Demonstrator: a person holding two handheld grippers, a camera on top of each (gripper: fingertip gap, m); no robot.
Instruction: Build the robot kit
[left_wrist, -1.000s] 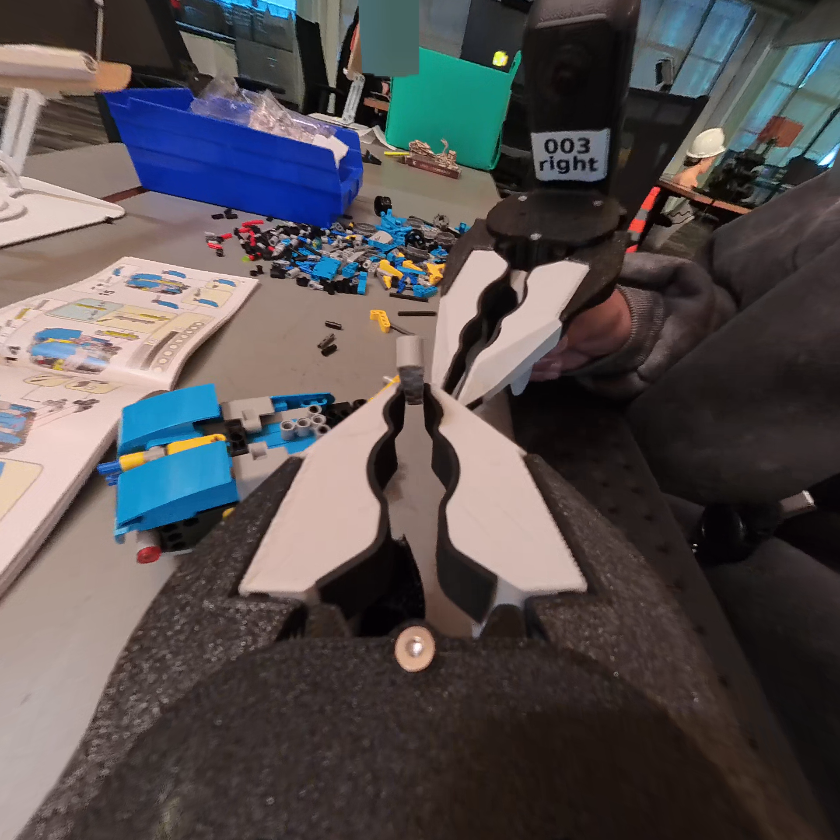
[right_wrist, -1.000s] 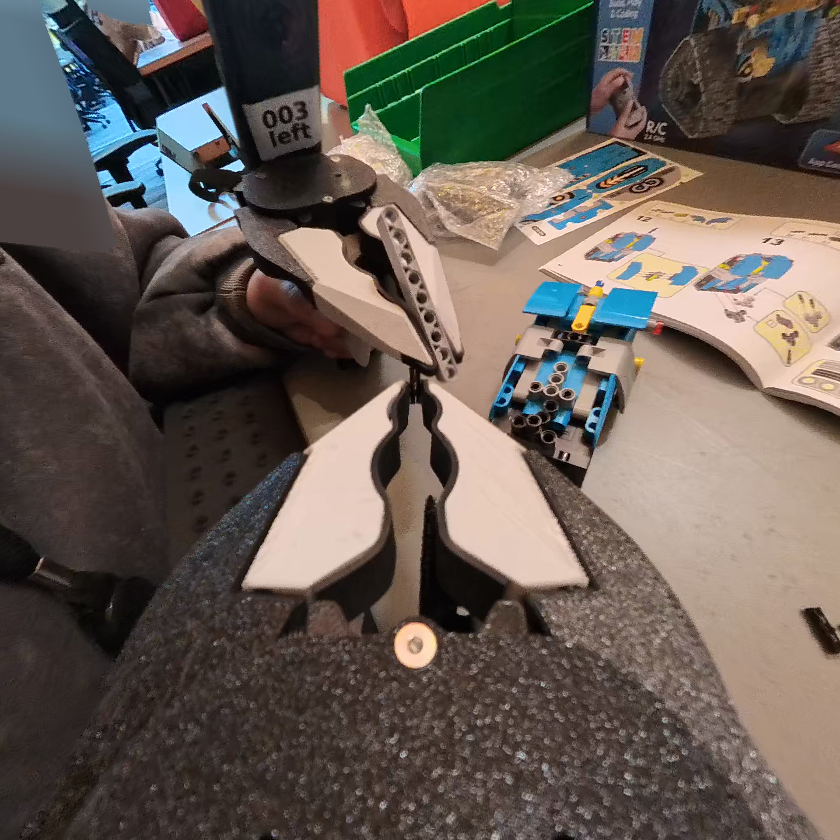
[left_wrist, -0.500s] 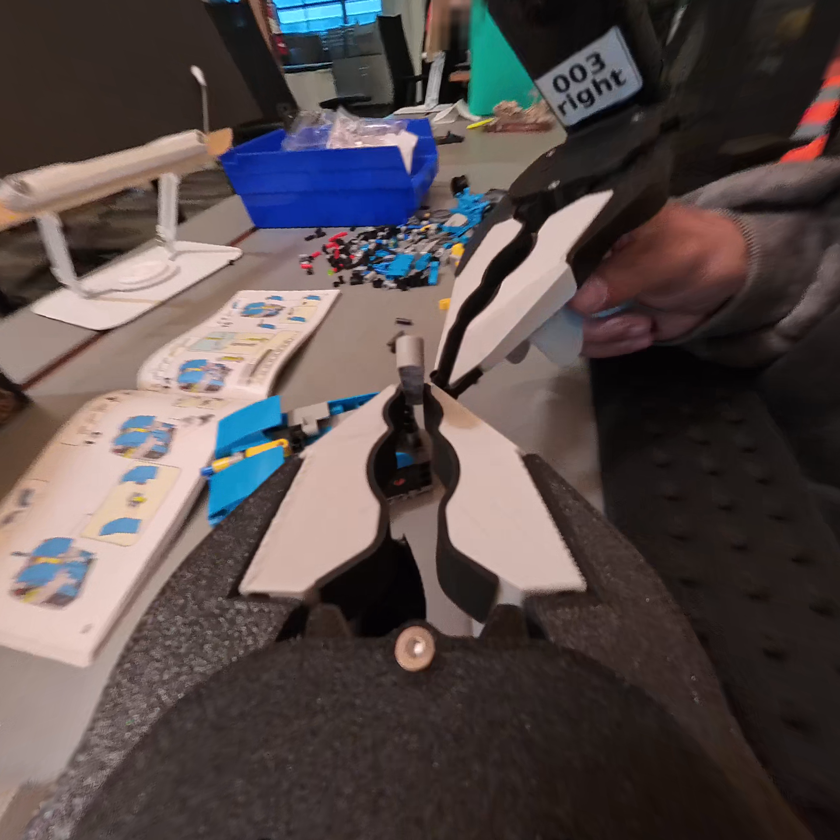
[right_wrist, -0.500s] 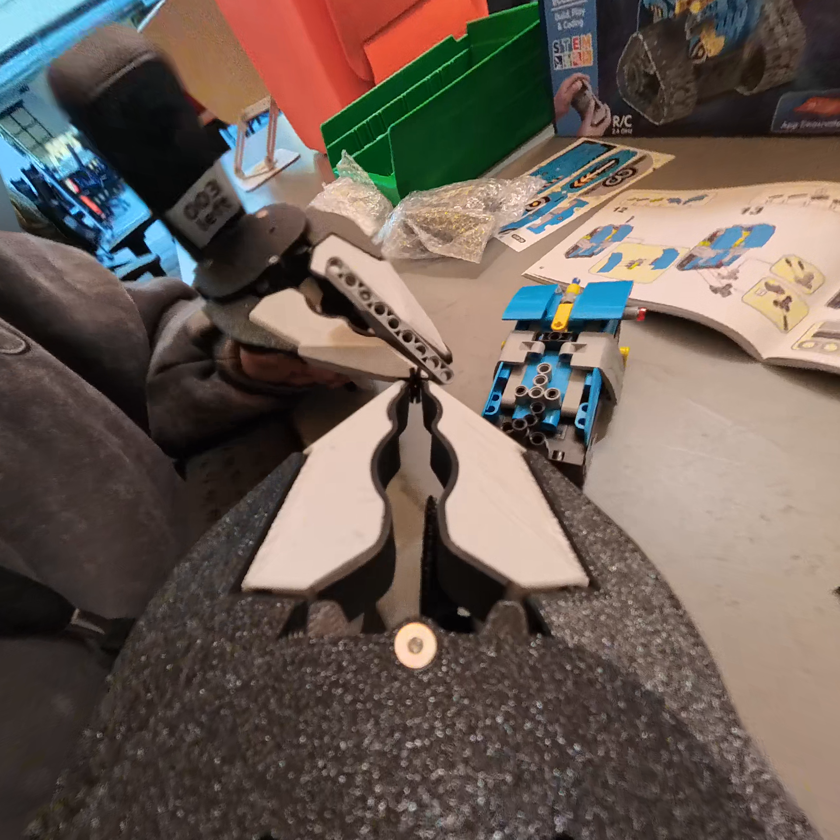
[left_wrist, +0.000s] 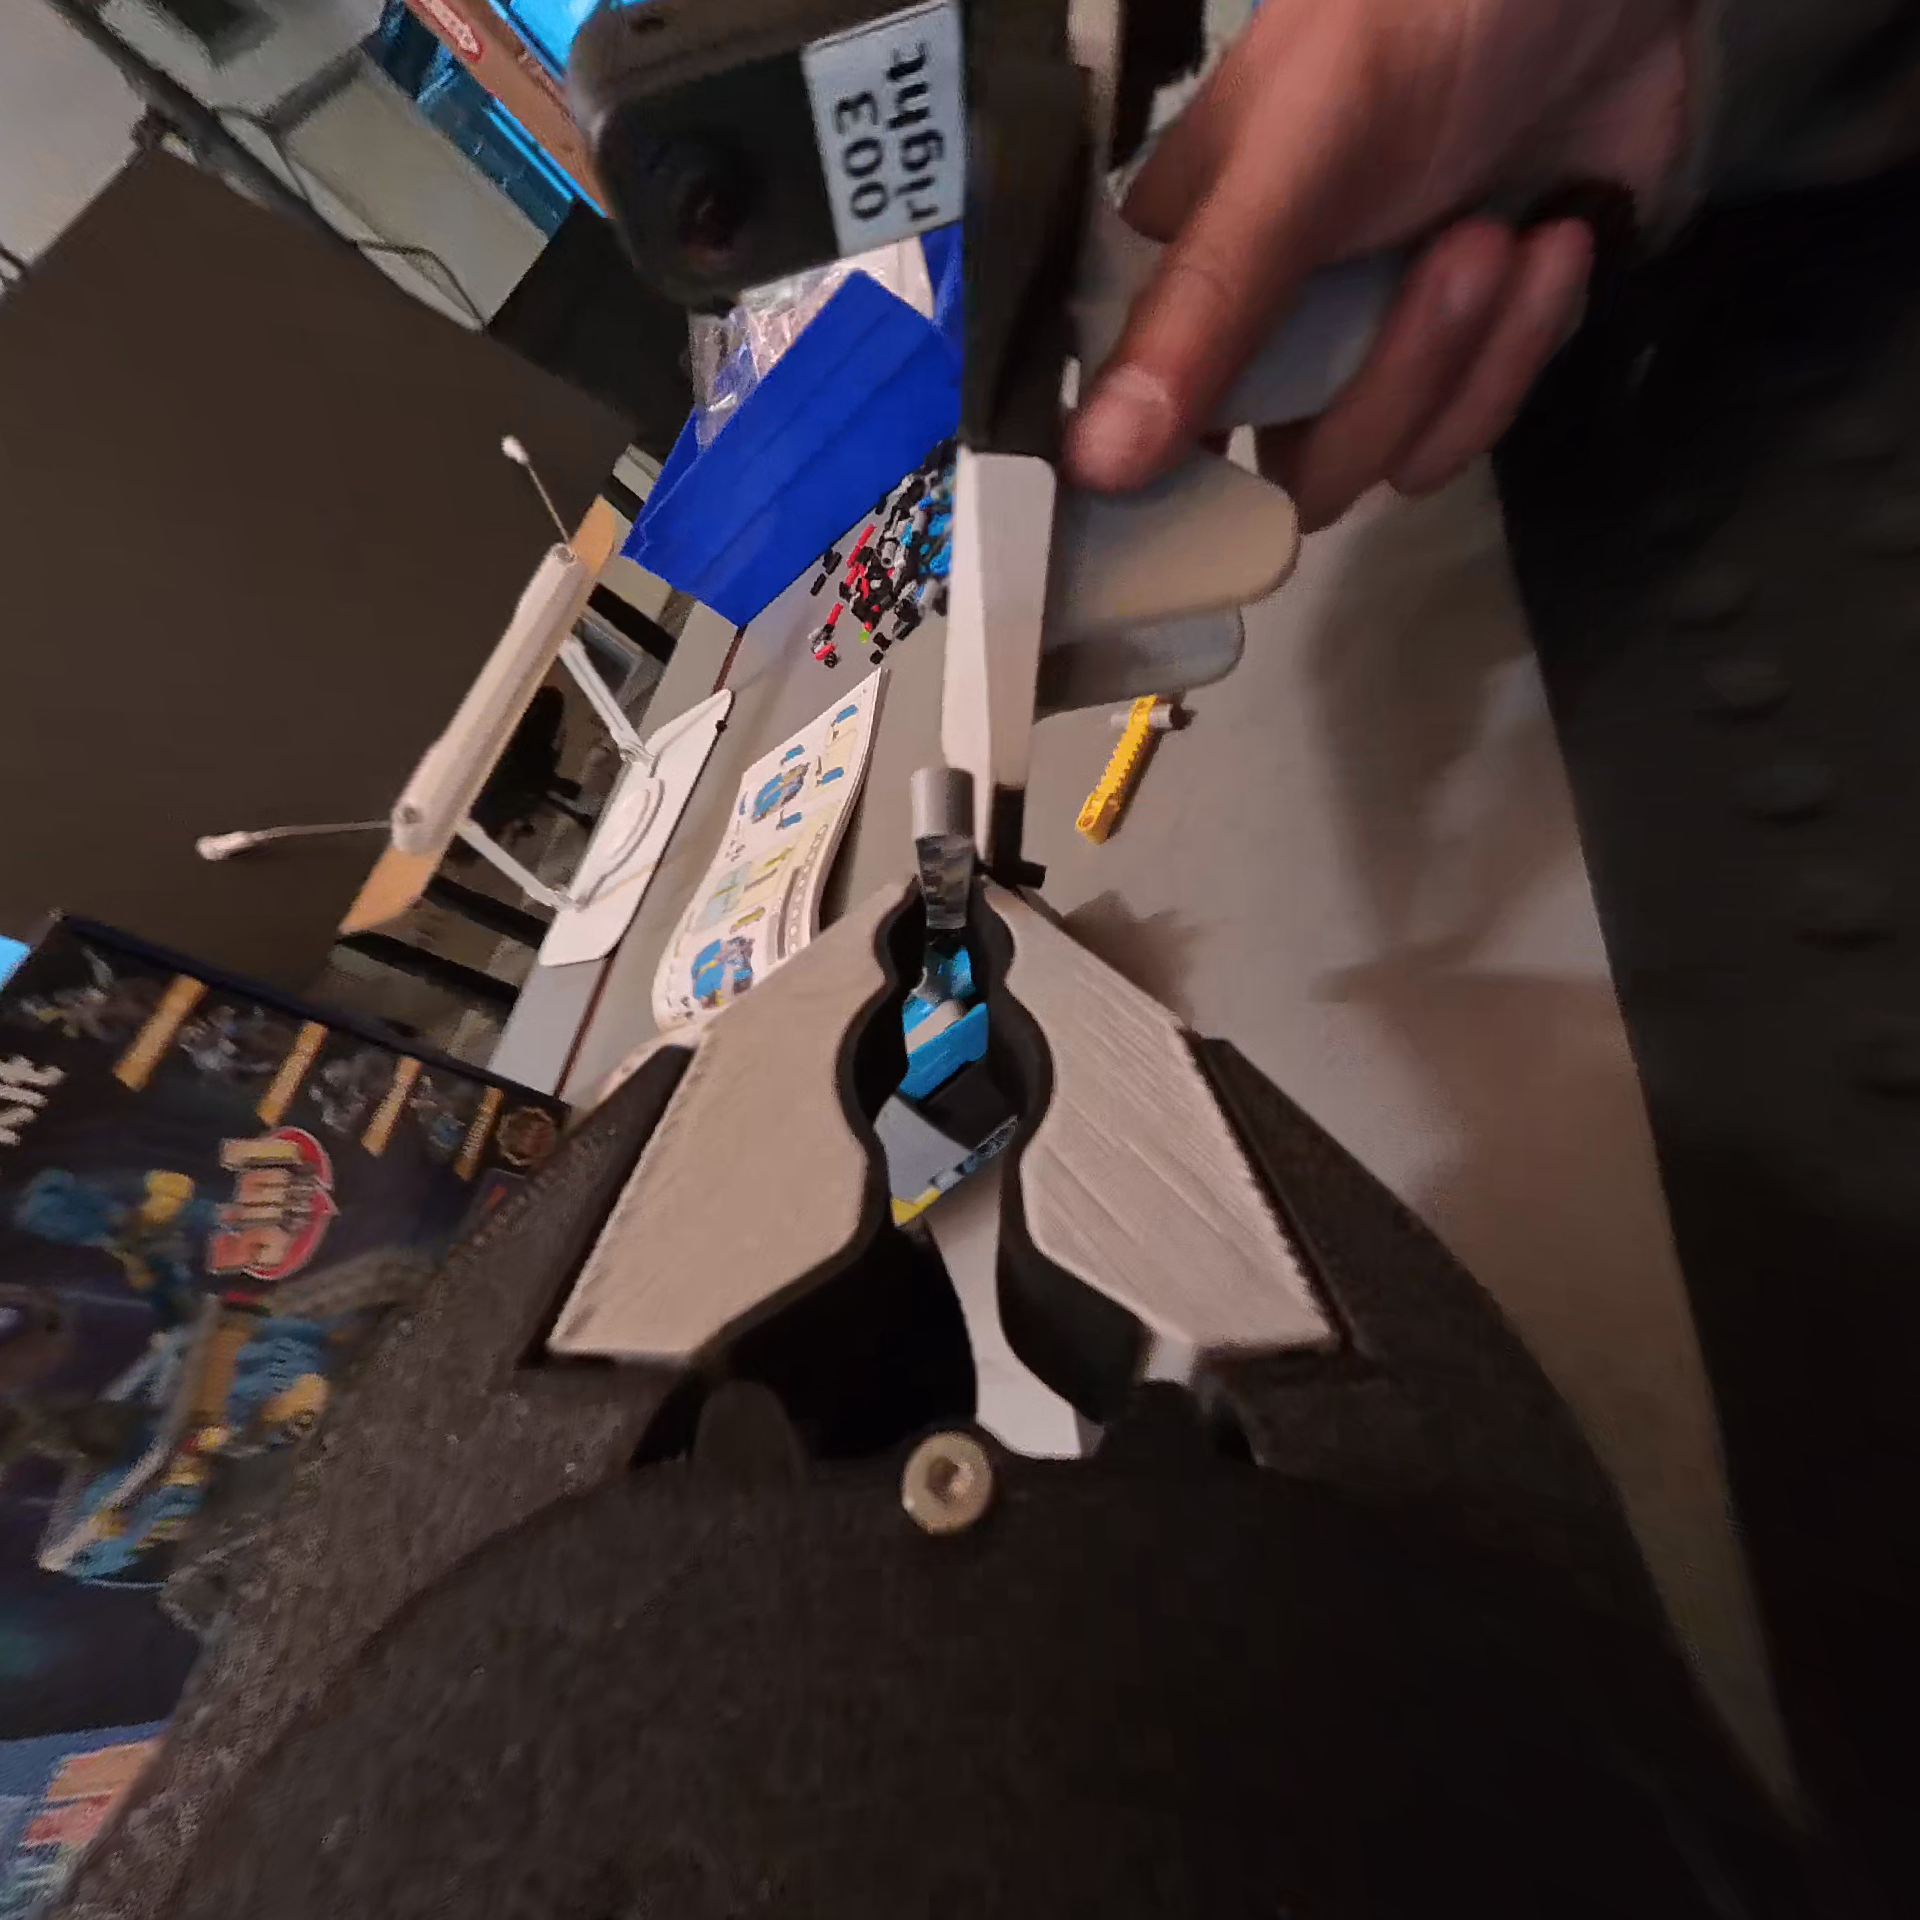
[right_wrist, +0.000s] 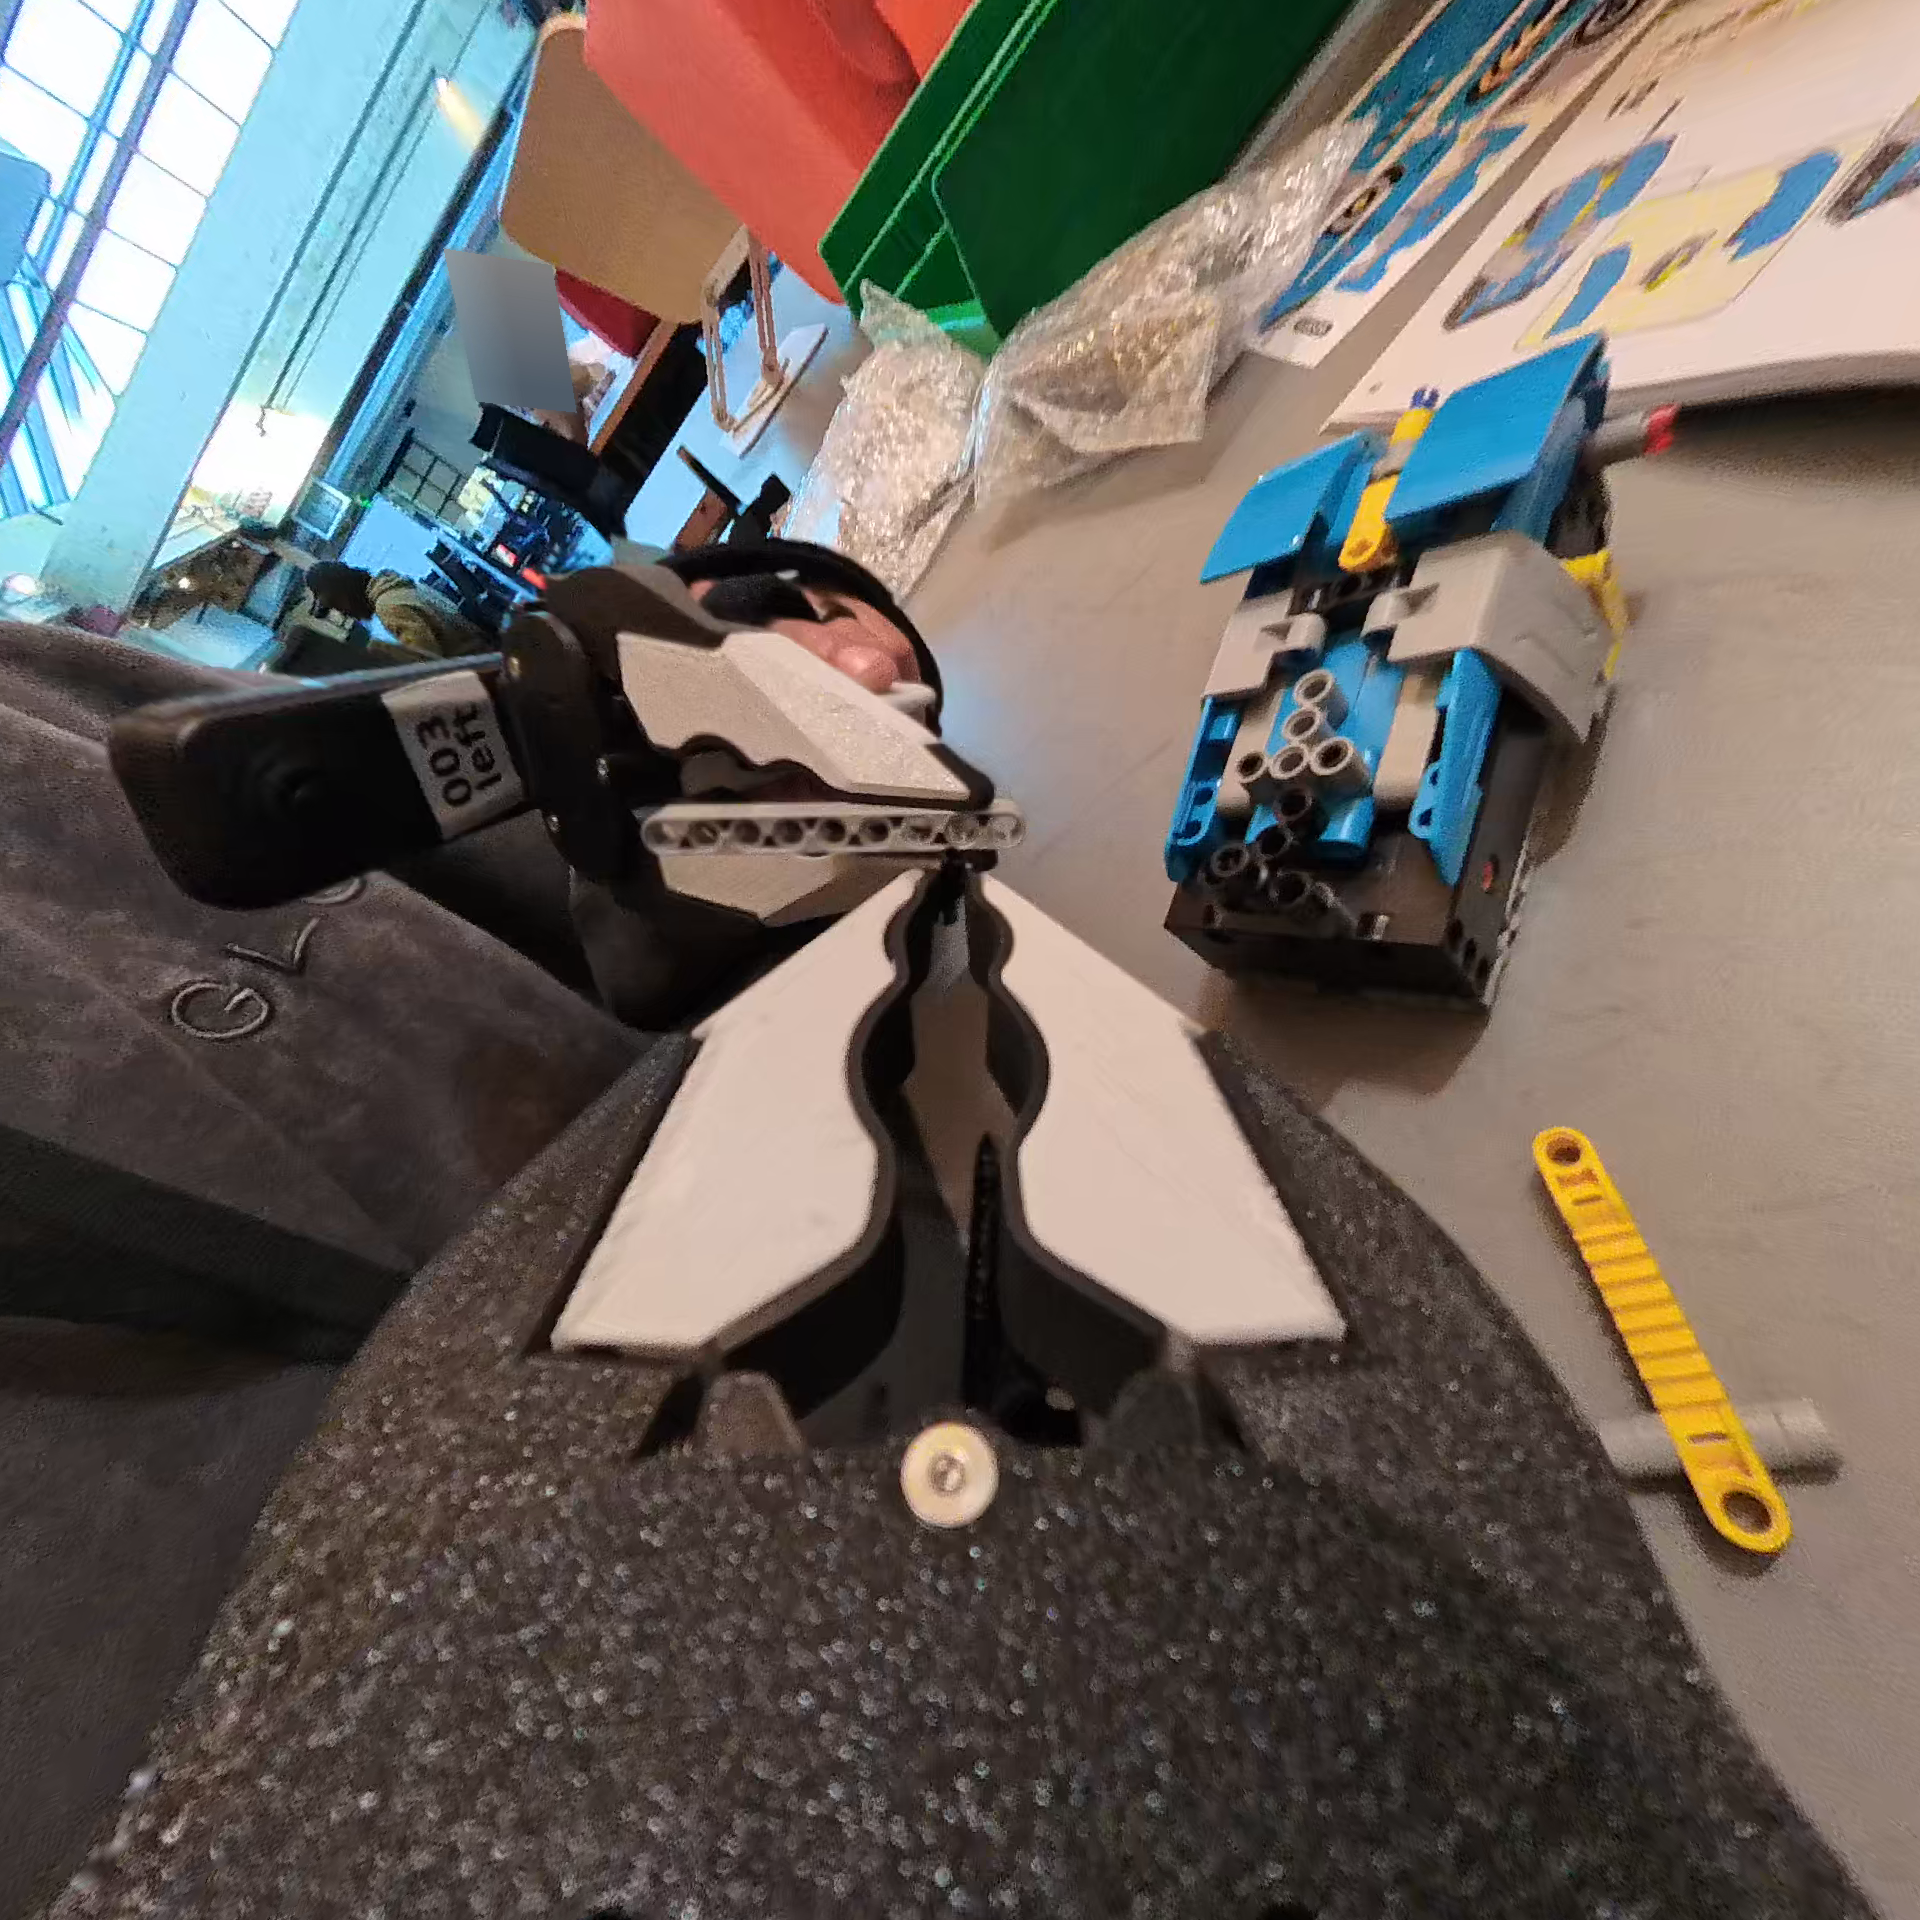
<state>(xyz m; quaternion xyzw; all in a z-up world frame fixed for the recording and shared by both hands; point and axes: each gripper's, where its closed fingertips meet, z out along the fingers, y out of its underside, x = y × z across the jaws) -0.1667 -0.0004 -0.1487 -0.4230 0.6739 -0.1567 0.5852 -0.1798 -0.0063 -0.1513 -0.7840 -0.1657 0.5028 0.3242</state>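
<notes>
A dark toy box stands at the far left of the left wrist view, with a white stand and an open instruction booklet past it, then a blue bin and a scatter of small loose pieces on the grey table. At the middle, the left gripper is clamped on a grey perforated beam, which the right wrist view shows lying flat between its fingers. The right gripper meets it tip to tip, pinching a small black pin that touches the end of the beam; what lies between pin and hole is too small to tell. A hand holds the right gripper's handle. Farther right in the right wrist view, a half-built blue and grey model sits on the table near crinkled plastic bags and a green bin. A yellow toothed strip lies across a grey axle at the right.
</notes>
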